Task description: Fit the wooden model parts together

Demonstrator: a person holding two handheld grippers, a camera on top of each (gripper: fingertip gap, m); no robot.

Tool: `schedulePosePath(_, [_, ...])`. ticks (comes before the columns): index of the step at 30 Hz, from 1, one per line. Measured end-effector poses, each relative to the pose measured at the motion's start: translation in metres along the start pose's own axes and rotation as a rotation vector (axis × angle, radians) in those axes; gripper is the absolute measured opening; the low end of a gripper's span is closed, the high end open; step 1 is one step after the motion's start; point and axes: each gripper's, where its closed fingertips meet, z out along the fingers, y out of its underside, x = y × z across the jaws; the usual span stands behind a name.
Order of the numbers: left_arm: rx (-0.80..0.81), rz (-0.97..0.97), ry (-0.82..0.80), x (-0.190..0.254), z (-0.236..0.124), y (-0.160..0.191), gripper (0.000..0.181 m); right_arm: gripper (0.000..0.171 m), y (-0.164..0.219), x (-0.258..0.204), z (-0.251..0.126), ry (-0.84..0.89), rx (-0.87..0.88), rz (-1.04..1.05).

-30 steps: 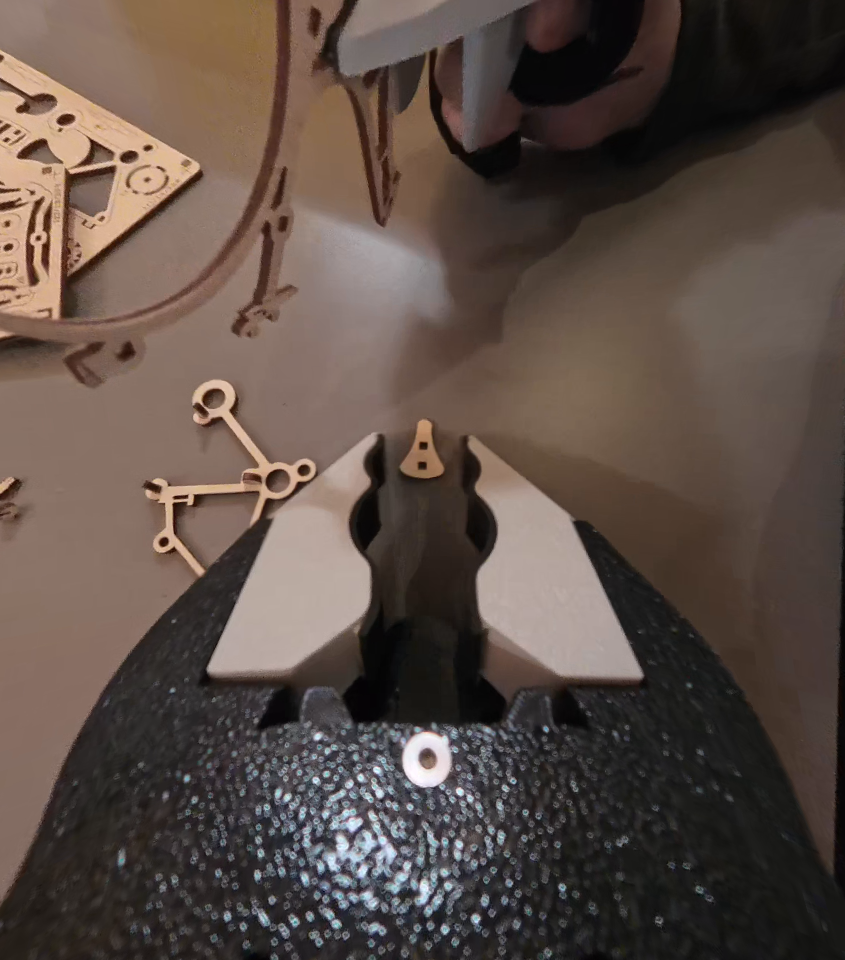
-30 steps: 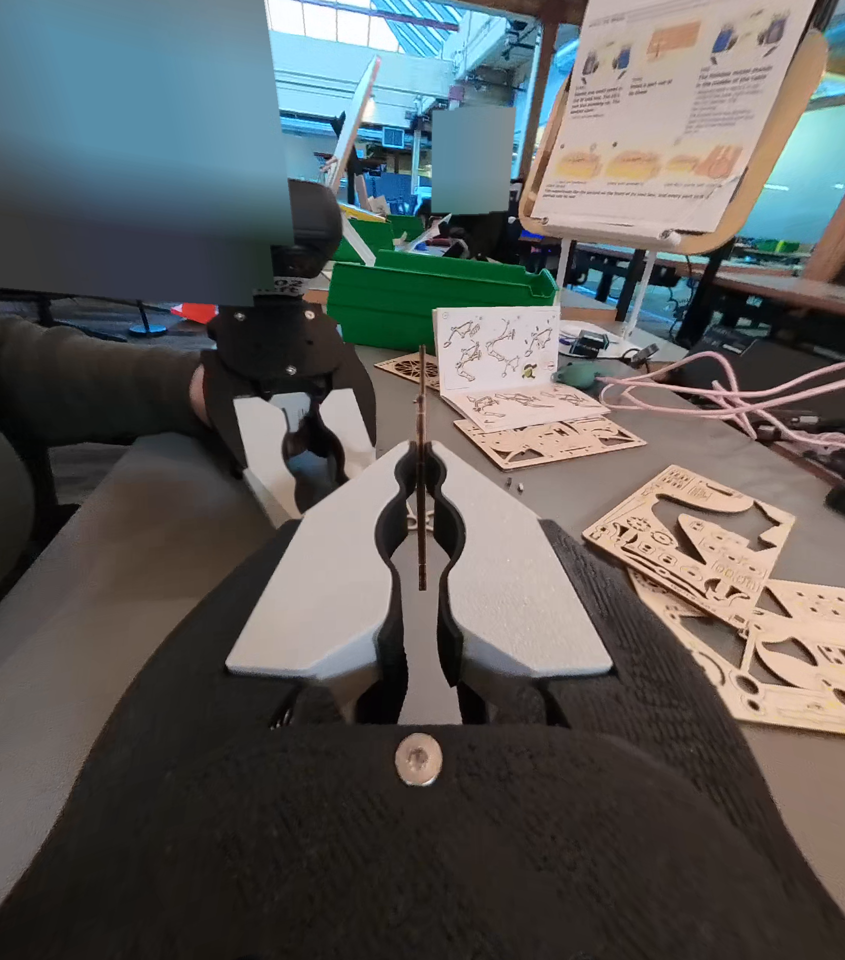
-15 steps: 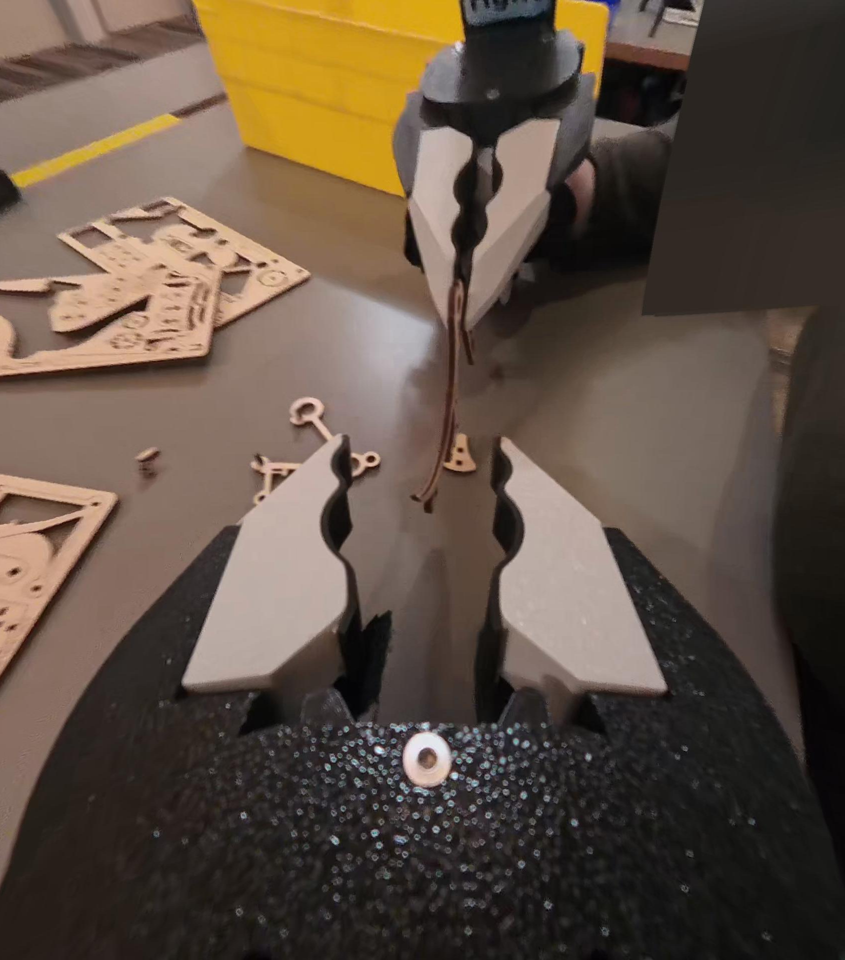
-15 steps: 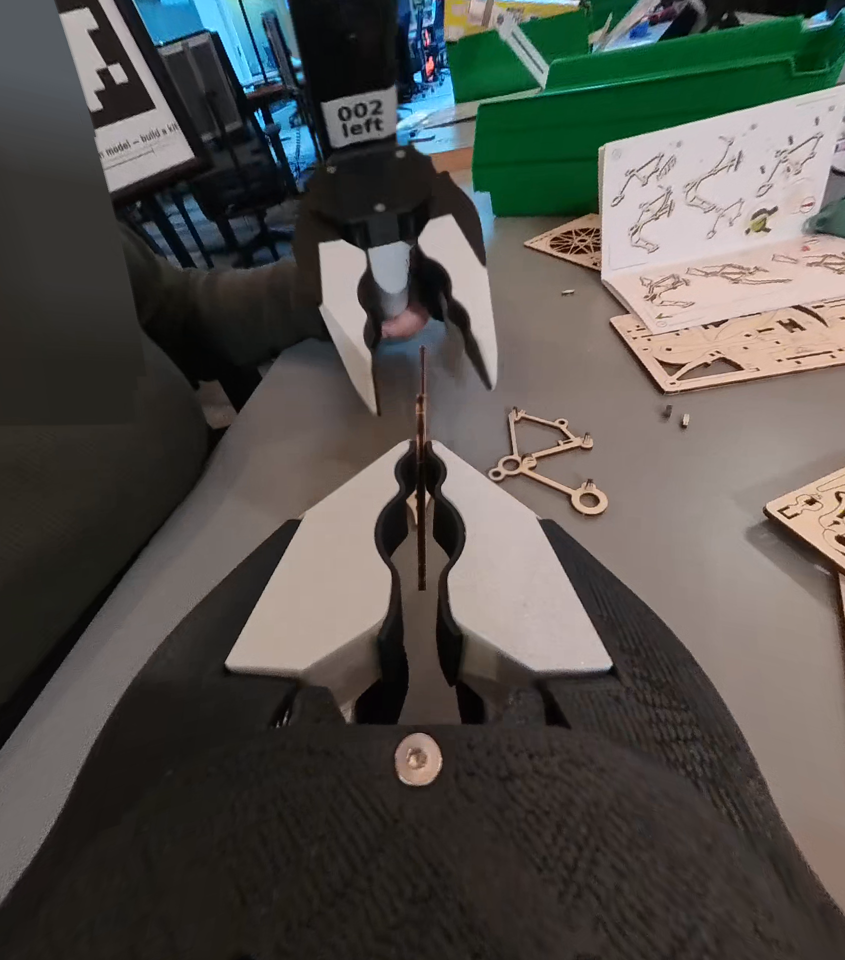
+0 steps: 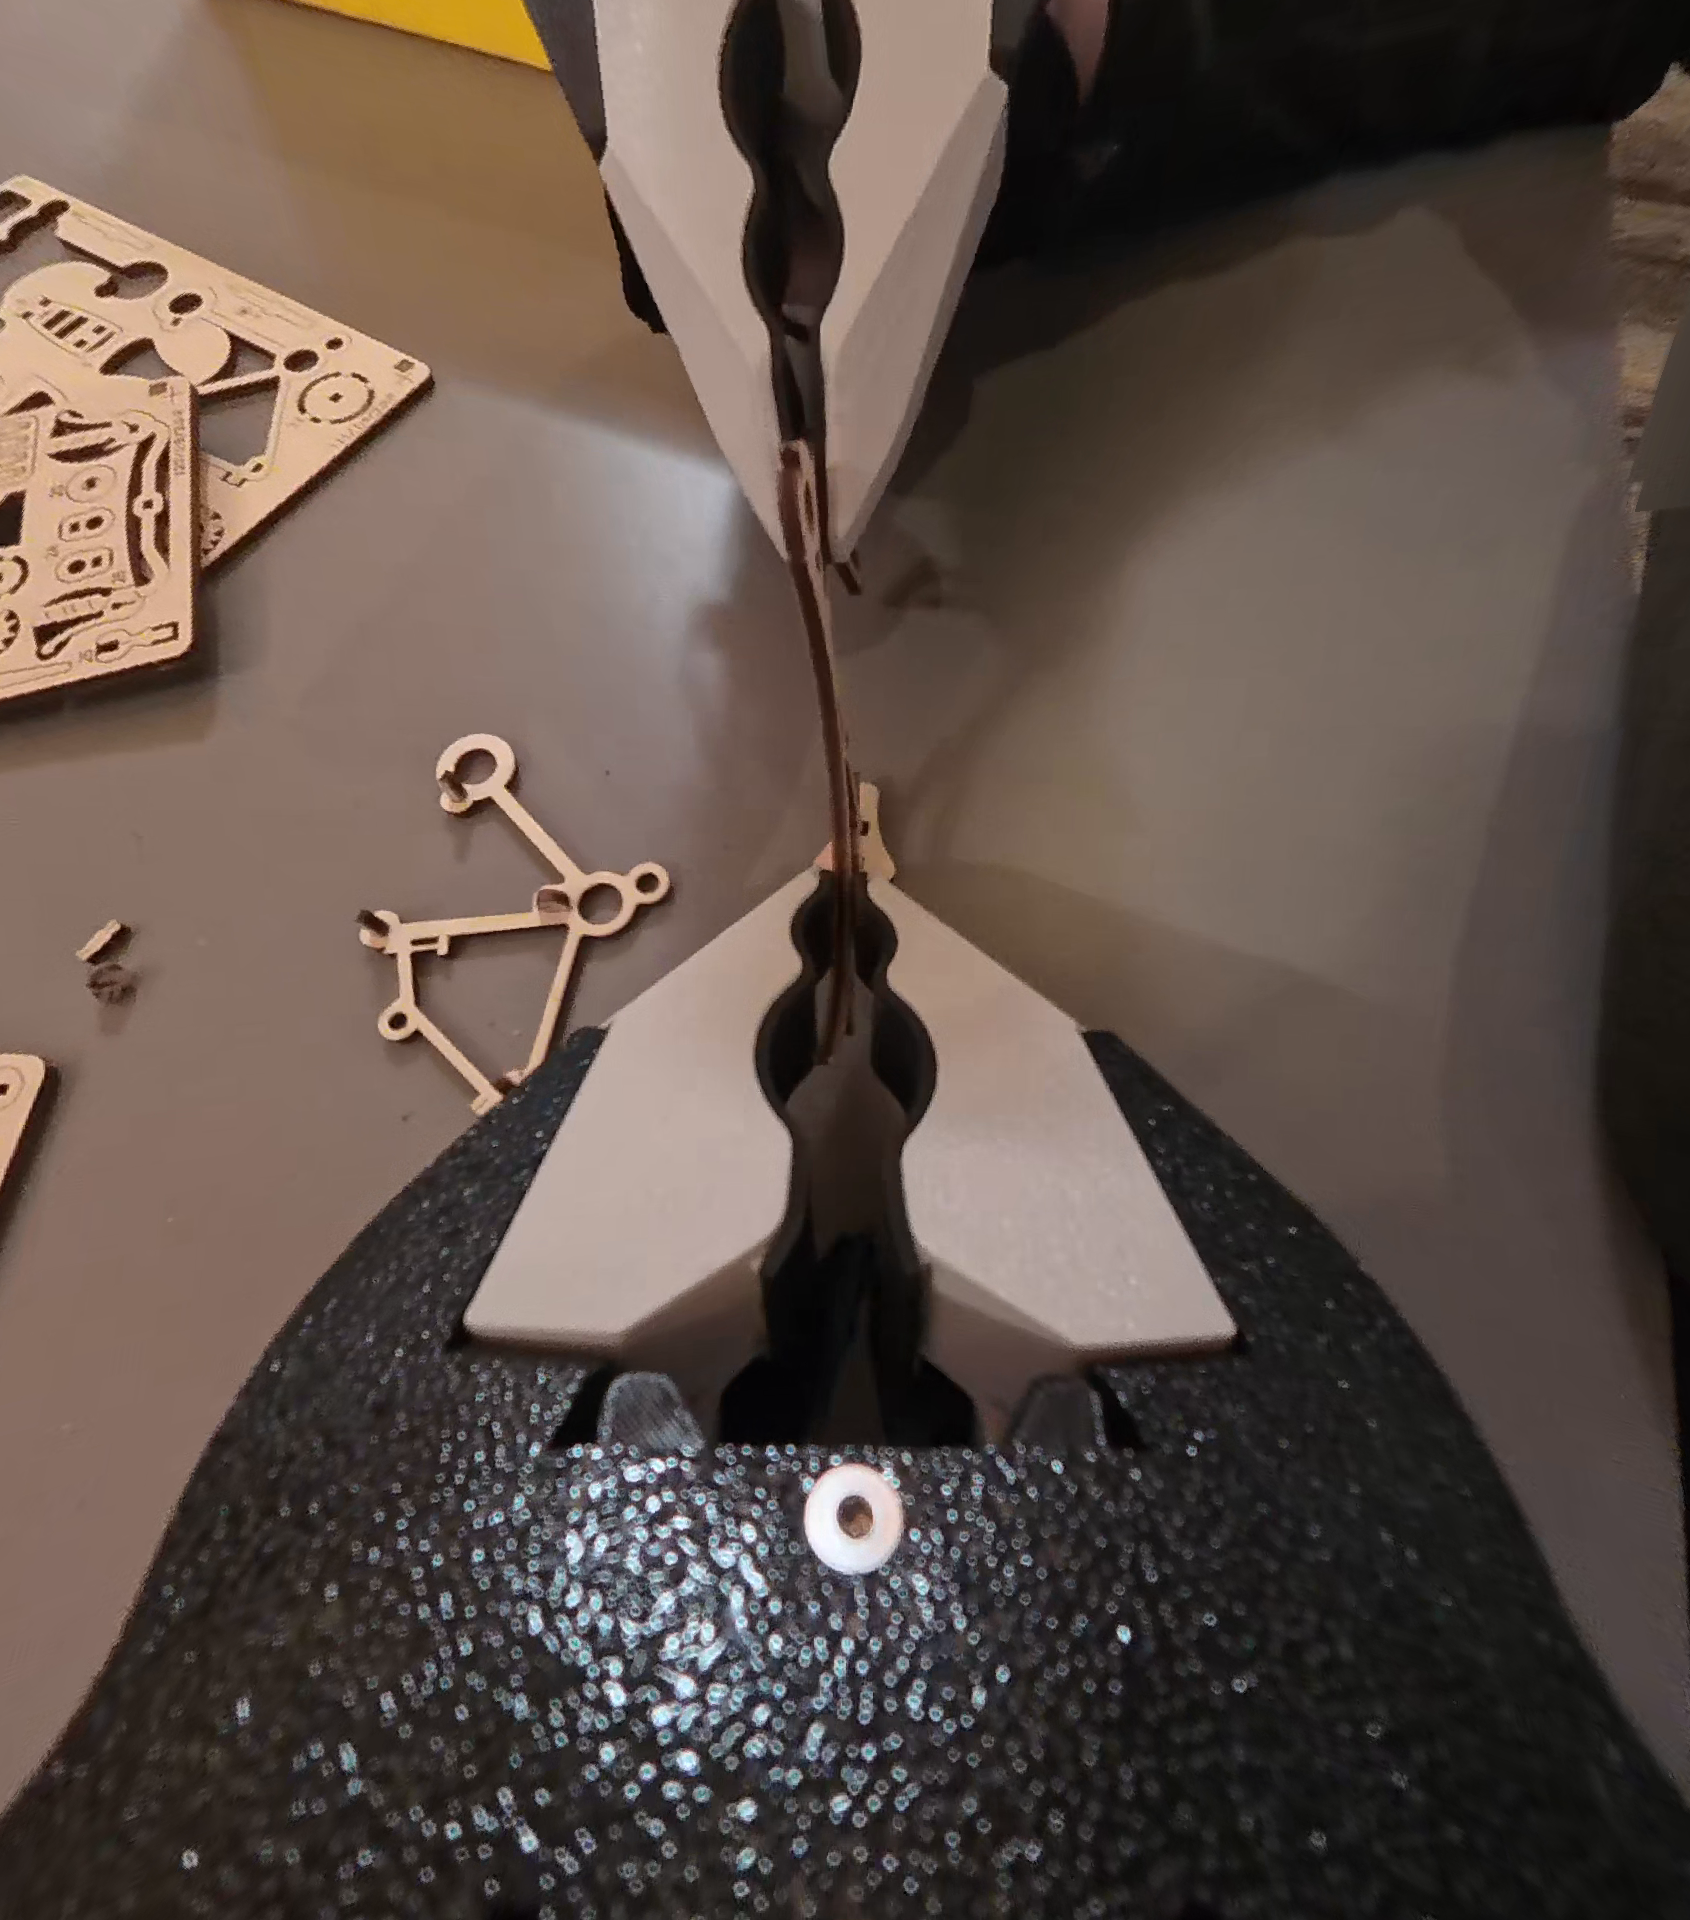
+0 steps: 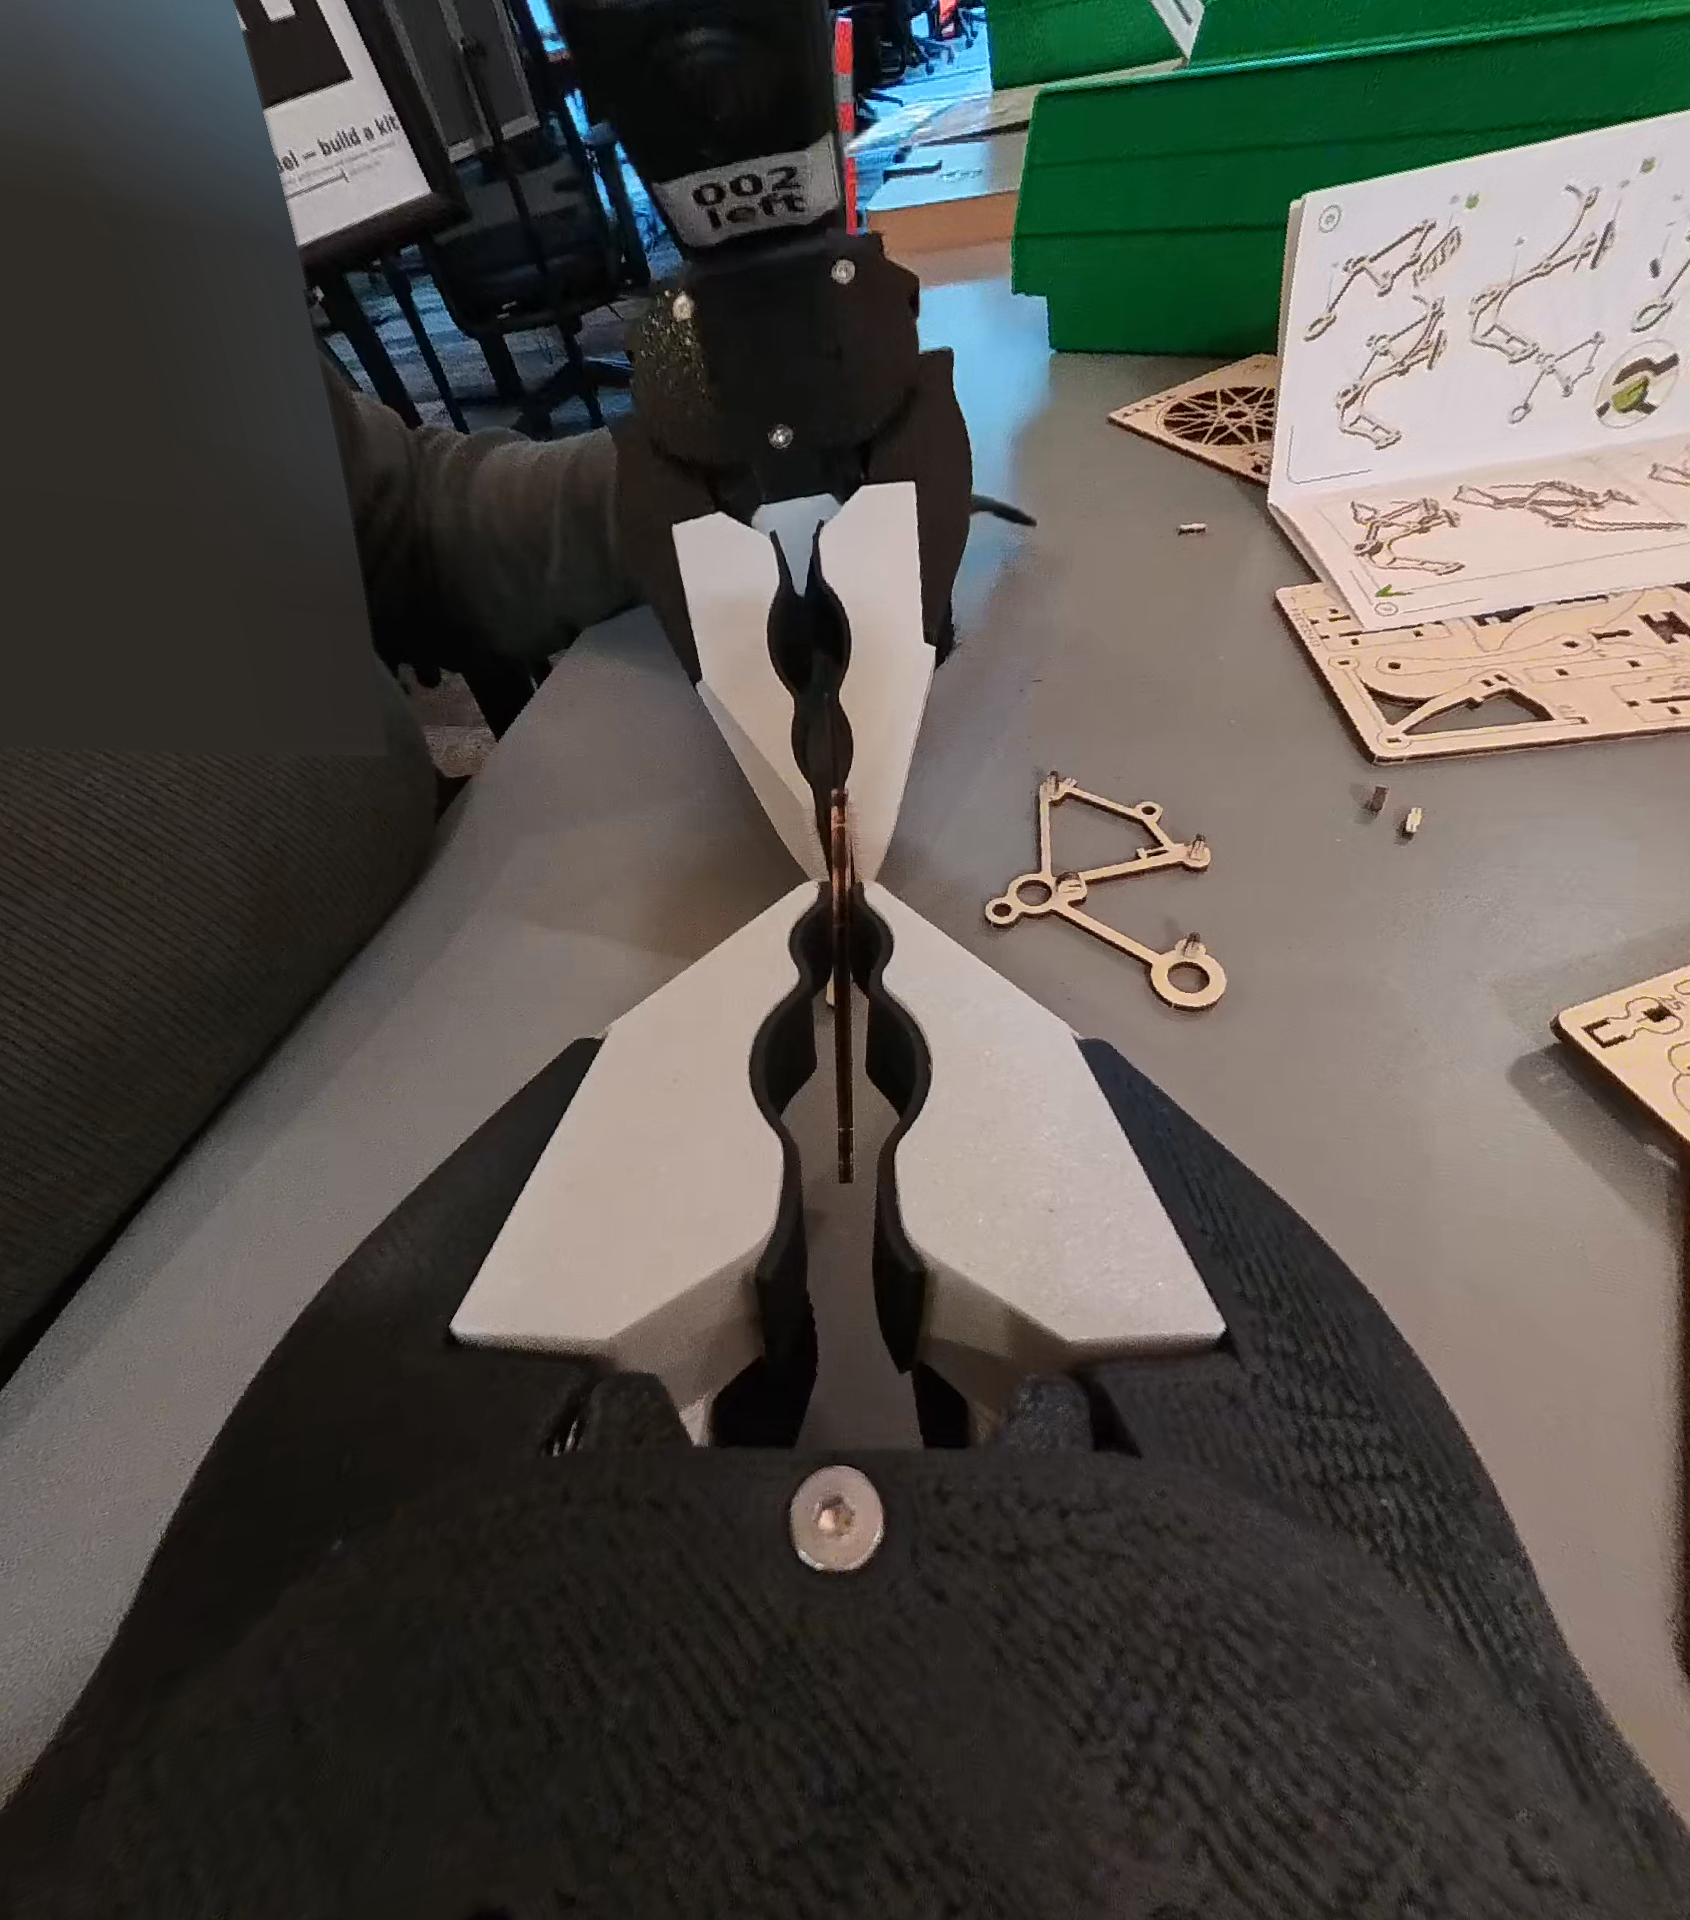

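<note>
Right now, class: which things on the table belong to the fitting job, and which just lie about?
In use: thin curved wooden strip, clamped by both sets of jaws.
Lying about: triangular wooden linkage frame; punched plywood sheets; open white instruction booklet.

Each black, grainy claw point(image 5: 839, 883) carries grey wavy-edged fingers point(image 6: 1007, 1143) (one central screw).

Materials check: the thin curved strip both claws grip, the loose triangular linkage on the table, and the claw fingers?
Curved strip: thin laser-cut plywood by the look, dark burnt edge, flexing in a bow.
Triangular linkage: same pale unfinished wood, cut holes and dark edges.
Fingers: matte grey moulded or printed plastic, faint grainy surface, wavy black inner pads, possibly rubbery; cannot confirm.
</note>
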Motion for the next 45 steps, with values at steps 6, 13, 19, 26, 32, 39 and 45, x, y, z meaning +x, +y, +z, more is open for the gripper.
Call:
schedulePosePath(6, [-0.01, 0.018, -0.004, -0.0004, 0.0007, 0.0001, 0.0, 0.0, 0.0005, -0.0003, -0.0006, -0.009, -0.003, 0.003])
schedulePosePath(13, [-0.055, 0.06, 0.029, 0.0004, 0.0009, 0.0015, 0.0, 0.0, 0.0013, -0.005, -0.0004, 0.008, -0.016, 0.01])
schedulePosePath(19, [-0.107, 0.12, 0.058, -0.0017, 0.0007, 0.0034, 0.0, 0.0, 0.0001, -0.0033, 0.0007, 0.074, -0.014, 0.102])
schedulePosePath(26, [-0.105, 0.124, 0.073, -0.0023, 0.0003, 0.0045, 0.0, 0.0, -0.0008, -0.004, 0.0025, 0.124, -0.025, 0.146])
schedulePosePath(32, [-0.116, 0.15, 0.053, -0.0028, 0.0003, 0.0043, 0.0, 0.0, 0.0001, -0.0055, 0.002, 0.152, -0.032, 0.15])
schedulePosePath(39, [-0.115, 0.138, 0.067, -0.0031, 0.0003, 0.0046, 0.0, 0.0, 0.0005, -0.0065, 0.0026, 0.193, -0.028, 0.176])
schedulePosePath(45, [-0.096, 0.095, 0.109, 0.0012, 0.0002, -0.0001, 0.014, 0.0, 0.0008, -0.0083, 0.0054, 0.235, -0.043, 0.122])
